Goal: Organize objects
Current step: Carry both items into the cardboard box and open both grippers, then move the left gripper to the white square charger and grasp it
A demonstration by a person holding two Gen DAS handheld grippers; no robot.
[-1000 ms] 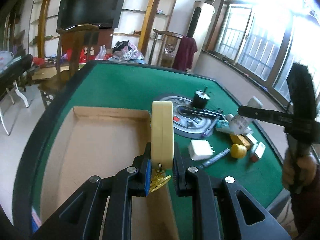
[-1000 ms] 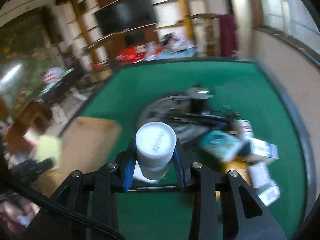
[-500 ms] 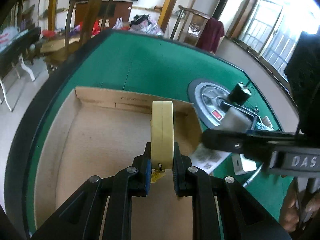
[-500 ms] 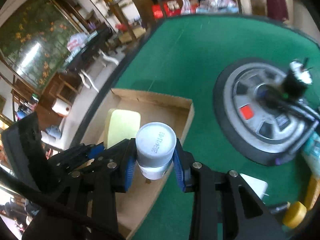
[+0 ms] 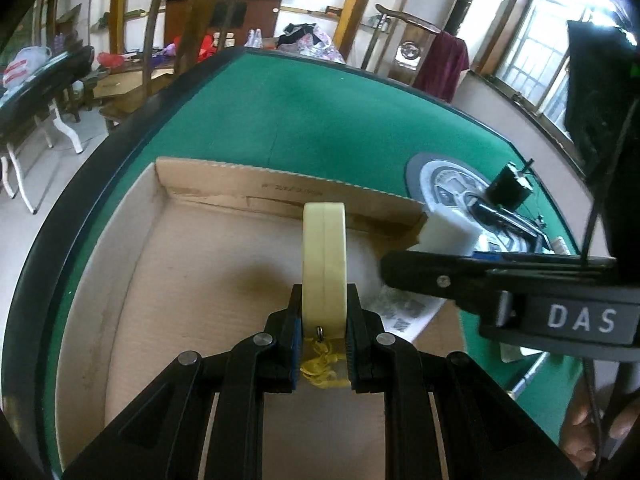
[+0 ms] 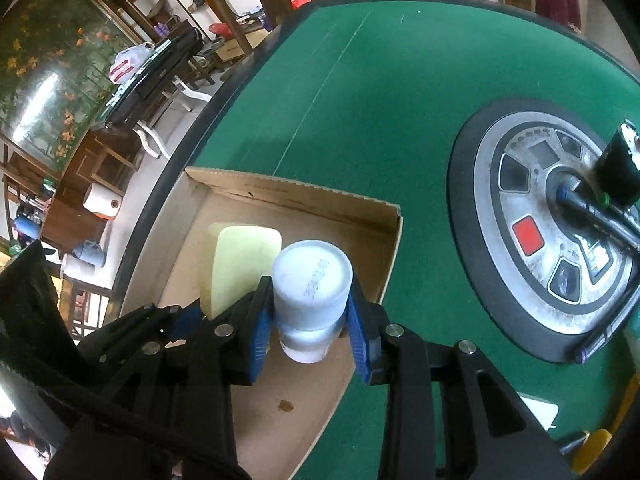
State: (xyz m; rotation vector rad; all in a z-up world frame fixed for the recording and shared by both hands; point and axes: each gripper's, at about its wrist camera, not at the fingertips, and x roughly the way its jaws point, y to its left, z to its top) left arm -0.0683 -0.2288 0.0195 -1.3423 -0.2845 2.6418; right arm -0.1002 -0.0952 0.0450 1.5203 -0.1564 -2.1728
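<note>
One pale yellow block (image 5: pixel 324 264), edge-up with a yellow tassel, is clamped in the left gripper (image 5: pixel 323 322) over the cardboard box (image 5: pixel 280 194). One white bottle (image 6: pixel 311 300) is pinched in the right gripper (image 6: pixel 308 330), just right of the block. Both hang above the box floor, apparently for dropping in. The box appears otherwise bare on the green table (image 5: pixel 320 120).

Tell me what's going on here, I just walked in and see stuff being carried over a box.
A person is tidying a green felt table with two handheld grippers. The left gripper is clamped on a flat pale-yellow case, held on edge above the open cardboard box. The right gripper grips a white plastic bottle over the same box, near its right wall. Neither item has been released yet.
</note>
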